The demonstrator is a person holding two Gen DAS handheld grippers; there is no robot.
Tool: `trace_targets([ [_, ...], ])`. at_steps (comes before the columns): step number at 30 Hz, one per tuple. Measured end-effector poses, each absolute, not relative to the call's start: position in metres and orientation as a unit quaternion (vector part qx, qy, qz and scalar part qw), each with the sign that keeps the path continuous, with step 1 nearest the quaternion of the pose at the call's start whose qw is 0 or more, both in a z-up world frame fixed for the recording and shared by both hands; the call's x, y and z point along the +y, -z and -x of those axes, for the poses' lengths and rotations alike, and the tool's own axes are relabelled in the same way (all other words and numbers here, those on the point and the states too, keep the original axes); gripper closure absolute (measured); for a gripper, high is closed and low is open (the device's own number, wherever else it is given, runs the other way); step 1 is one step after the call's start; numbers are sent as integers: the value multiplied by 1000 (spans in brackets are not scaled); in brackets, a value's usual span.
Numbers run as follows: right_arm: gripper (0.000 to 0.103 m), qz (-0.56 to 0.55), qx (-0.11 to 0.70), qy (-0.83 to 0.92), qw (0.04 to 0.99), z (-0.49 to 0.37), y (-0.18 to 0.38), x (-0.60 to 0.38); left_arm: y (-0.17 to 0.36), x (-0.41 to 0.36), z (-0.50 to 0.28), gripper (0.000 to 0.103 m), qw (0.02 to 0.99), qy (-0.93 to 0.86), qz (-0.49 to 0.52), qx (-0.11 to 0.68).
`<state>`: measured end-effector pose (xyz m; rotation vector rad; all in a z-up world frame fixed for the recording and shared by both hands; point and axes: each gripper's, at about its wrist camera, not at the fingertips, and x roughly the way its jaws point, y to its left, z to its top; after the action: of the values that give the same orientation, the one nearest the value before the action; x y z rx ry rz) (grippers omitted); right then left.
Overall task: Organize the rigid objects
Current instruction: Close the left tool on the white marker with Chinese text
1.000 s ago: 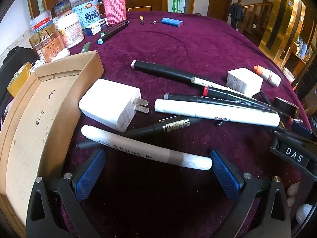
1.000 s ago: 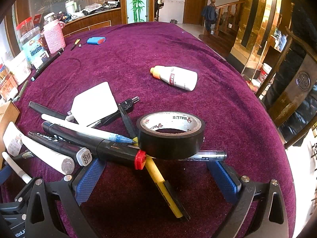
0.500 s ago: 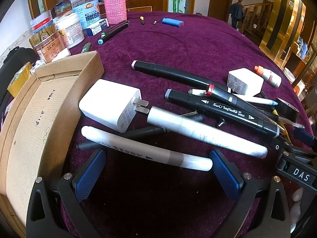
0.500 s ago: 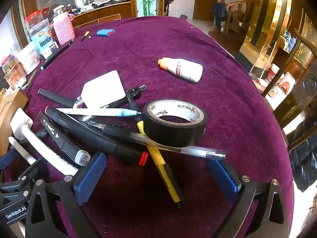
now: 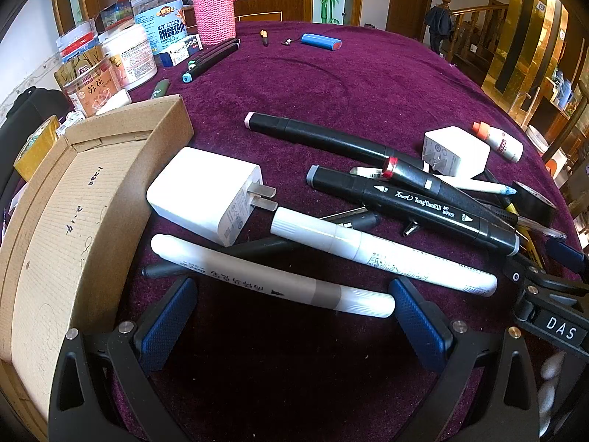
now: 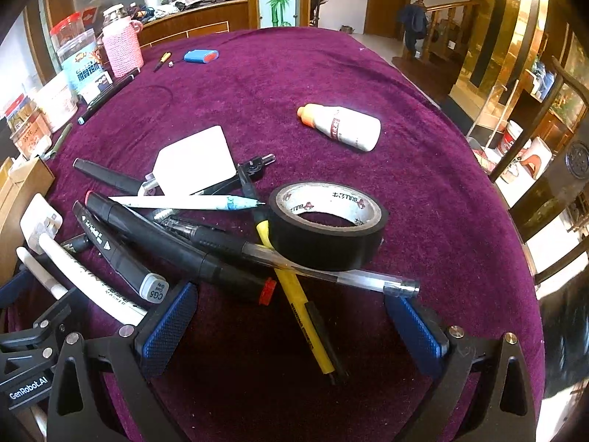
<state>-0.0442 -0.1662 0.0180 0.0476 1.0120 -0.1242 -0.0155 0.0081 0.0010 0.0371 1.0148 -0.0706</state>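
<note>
A pile of pens and markers lies on the purple tablecloth. In the left wrist view, my left gripper [image 5: 292, 313] is open, with a white marker [image 5: 272, 276] lying between its pads. A white charger [image 5: 206, 195] sits beside an open cardboard box [image 5: 73, 202]. A black art marker [image 5: 412, 206] and another white marker [image 5: 383, 252] lie right of it. In the right wrist view, my right gripper [image 6: 294, 320] is open over a yellow pen [image 6: 300, 298], a clear pen [image 6: 331, 270] and a black marker with a red cap [image 6: 176, 243]. A black tape roll [image 6: 325, 224] rests on the pens.
A white bottle with an orange cap [image 6: 340, 127] lies further out. A white cube adapter [image 5: 454, 151] sits among the markers. Jars and a pink knitted bottle [image 5: 213, 14] stand at the far left. A blue battery [image 5: 320, 40] lies far back. The table edge curves on the right.
The right gripper has pushed the markers and pens left toward the box. The white marker and black art marker have swung and slid closer to the charger. The left gripper has not moved.
</note>
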Motion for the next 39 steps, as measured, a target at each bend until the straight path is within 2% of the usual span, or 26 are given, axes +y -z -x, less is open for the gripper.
trace_targets([
  [5,1,-20,489,70,869,43,-20,-165,-1,8,16,0,873,34,-18,486],
  [7,8,-11,478,84,874,53,-27,-163,-1,8,16,0,873,34,-18,486],
  [9,8,-10,452,83,888,66,-42,-164,-1,8,16,0,873,34,-18,486],
  [11,8,-9,403,88,911,87,-66,-167,-1,8,16,0,873,34,-18,486],
  [13,7,-5,317,106,942,113,-97,-171,-1,8,15,0,873,34,-18,486],
  [15,0,-3,244,127,961,130,-115,-175,-1,8,16,0,873,34,-18,486],
  [16,0,-12,228,122,966,129,-117,-179,-1,8,15,0,873,34,-18,486],
  [19,0,-19,279,125,952,95,-102,-187,-1,8,15,0,873,32,-18,486],
  [21,1,-13,266,135,954,82,-89,-189,-2,9,16,0,871,43,-22,489],
  [24,13,-32,289,121,949,66,-73,-193,-12,21,23,5,855,83,14,512],
  [26,12,-45,263,112,957,78,-79,-196,-28,36,34,5,852,122,61,505],
  [30,12,-57,259,102,959,82,-79,-197,-48,47,28,5,869,99,56,482],
  [35,12,-68,265,86,958,85,-77,-202,-35,44,-12,5,856,89,75,505],
  [39,11,-74,266,82,958,84,-75,-204,-25,44,-38,5,864,35,48,499],
])
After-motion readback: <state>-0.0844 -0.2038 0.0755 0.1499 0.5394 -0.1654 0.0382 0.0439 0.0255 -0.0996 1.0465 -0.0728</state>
